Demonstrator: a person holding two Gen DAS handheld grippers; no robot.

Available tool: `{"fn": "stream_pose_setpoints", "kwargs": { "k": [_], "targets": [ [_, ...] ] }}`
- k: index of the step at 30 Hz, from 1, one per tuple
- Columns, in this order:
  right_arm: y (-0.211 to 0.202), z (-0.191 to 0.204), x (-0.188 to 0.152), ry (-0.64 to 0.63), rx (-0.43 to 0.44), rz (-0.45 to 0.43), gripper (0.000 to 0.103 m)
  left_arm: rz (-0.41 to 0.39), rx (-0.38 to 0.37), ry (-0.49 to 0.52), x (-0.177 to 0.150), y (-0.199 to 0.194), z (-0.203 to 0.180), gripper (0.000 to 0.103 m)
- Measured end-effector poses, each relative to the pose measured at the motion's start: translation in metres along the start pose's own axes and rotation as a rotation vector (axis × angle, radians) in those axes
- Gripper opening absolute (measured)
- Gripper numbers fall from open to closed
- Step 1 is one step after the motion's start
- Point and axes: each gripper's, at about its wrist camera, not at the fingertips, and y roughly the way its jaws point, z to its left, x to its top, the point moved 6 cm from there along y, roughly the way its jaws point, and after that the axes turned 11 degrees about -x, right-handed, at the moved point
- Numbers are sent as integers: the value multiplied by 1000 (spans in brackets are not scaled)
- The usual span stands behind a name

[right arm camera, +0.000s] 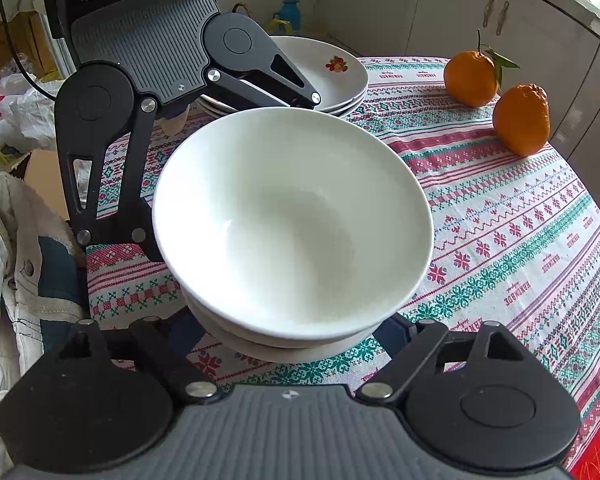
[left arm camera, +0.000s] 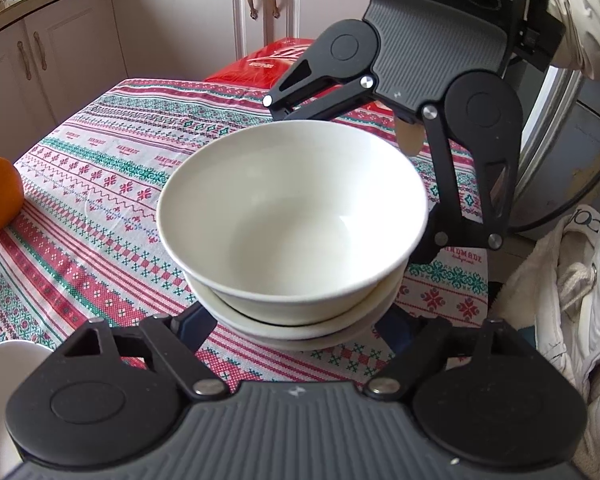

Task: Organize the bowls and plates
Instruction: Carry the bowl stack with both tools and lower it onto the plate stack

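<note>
Counted on the patterned tablecloth (right arm camera: 500,208): 2 white bowls (right arm camera: 292,216), nested one in the other. 1 stack of plates (right arm camera: 340,76) behind, top plate with a fruit motif, at least 3 rims visible, exact count unclear. 2 oranges (right arm camera: 522,120), one with leaves. 2 grippers, left gripper (left arm camera: 300,320) and right gripper (right arm camera: 296,332).

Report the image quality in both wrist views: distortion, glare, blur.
Left wrist view: strong fisheye bending of the cabinets and tablecloth; soft daylight, faint sheen inside the bowl; sharp, no motion blur. Right wrist view: same warping; bright window glare at the top right corner; oranges crisp.
</note>
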Motion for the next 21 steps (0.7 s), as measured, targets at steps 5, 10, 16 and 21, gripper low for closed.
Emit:
{"fn": "stream_pose_setpoints", "kwargs": {
  "k": [5,10,16,21],
  "targets": [
    [-7,0,9,-16,-20,1,90,-25,19,6,1,-13,-1,84],
    [-15,3,29,-43,-35,-15,90,-56,58,9,-2,-36,-1,84],
    [-15,9,69,-112,-40,-58,90,-74,142,-12,-14,-75,8,84],
    [0,13,113,-184,-28,-108,90,-74,236,-49,-32,-108,24,84]
  ]
}}
